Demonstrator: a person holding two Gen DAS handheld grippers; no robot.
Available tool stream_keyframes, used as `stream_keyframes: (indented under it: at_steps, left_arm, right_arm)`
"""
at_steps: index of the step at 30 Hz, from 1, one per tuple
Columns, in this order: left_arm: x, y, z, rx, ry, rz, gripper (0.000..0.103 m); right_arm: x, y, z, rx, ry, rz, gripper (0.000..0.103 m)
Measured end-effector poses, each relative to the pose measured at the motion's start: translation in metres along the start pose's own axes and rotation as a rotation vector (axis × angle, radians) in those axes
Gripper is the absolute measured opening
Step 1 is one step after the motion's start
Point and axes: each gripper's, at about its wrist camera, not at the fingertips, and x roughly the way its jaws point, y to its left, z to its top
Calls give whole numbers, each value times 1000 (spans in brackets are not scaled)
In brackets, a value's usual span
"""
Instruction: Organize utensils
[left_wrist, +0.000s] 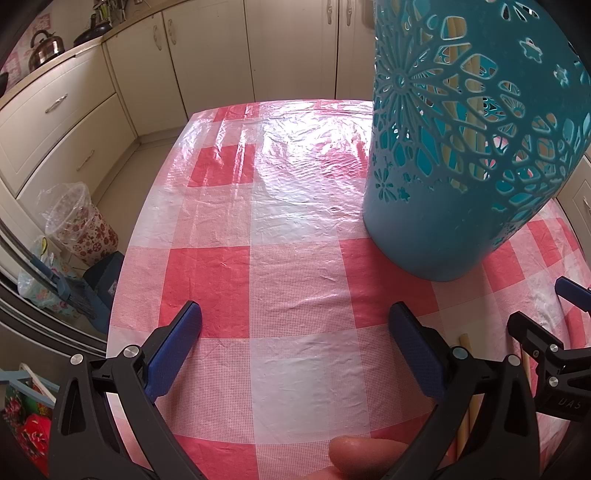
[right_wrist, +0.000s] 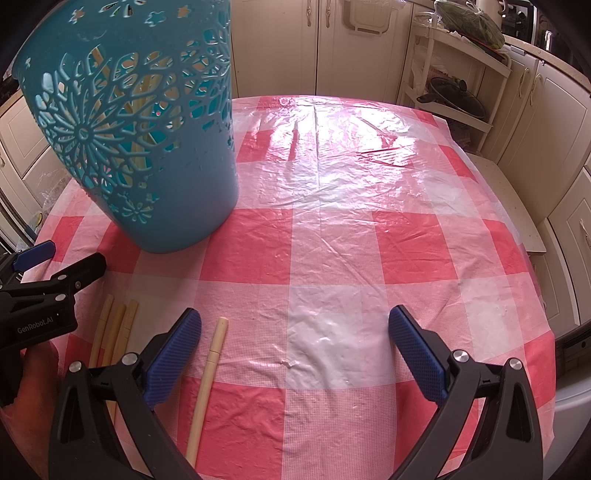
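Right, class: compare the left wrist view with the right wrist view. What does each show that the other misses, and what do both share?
Only the left wrist view shows the kettle on the counter and the floral bin on the floor. Only the right wrist view shows the single chopstick lying apart from the rest and the white rack. Both share the teal holder and the checked tablecloth.

Pale chopsticks (right_wrist: 207, 384) lie loose near the upright teal holder (right_wrist: 147, 140).

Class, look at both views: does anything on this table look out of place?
Yes. Four chopsticks lie loose on the tablecloth: three bunched, one apart, while others already stand in the teal holder. Both grippers are open and empty.
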Motion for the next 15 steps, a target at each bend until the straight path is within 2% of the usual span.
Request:
stream_keyframes:
  at_steps: [3,6,15]
  left_arm:
    - [0,1,-1,-7,1,10,97]
    - [-2,7,-4,-66,2,53,97]
    - [-4,7,-6,-69,1,53,97]
  right_arm:
    - [0,0,0,0,0,0,97]
    - [0,0,0,0,0,0,97]
    - [0,0,0,0,0,0,97]
